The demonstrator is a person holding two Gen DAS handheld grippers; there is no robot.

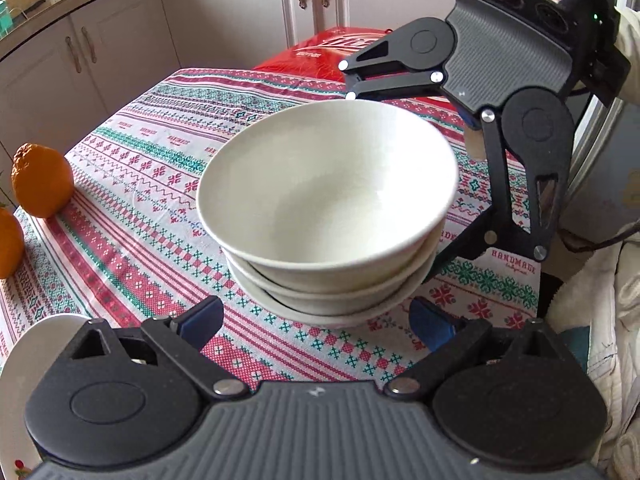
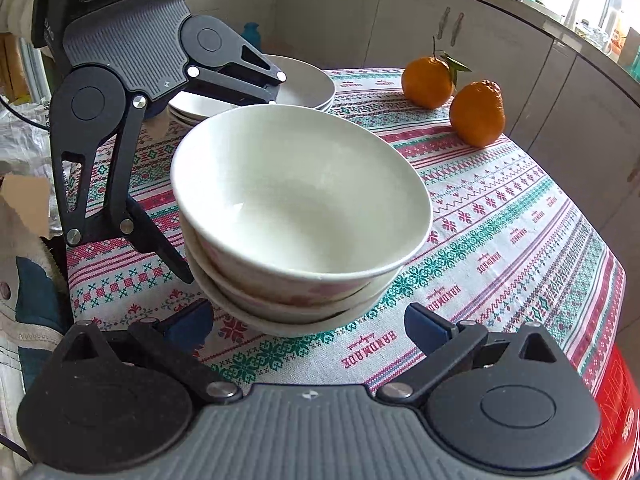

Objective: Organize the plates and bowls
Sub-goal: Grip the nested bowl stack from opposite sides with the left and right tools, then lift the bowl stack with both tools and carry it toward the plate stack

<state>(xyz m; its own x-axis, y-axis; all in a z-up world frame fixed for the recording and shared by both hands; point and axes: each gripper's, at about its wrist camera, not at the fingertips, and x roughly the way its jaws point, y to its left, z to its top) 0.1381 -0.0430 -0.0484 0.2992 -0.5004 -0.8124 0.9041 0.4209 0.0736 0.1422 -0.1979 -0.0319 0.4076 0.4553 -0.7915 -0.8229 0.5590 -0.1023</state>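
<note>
I see the stack of white bowls (image 1: 328, 216) mid-tabletop, squarely between my left gripper (image 1: 316, 320) and right gripper (image 2: 308, 324), both wide open, empty, equally near on opposite sides.

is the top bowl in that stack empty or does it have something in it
Empty. Both wrist views look into the top bowl and show only bare white inside.

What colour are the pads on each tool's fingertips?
Blue pads, clearest in the right wrist view.
</note>
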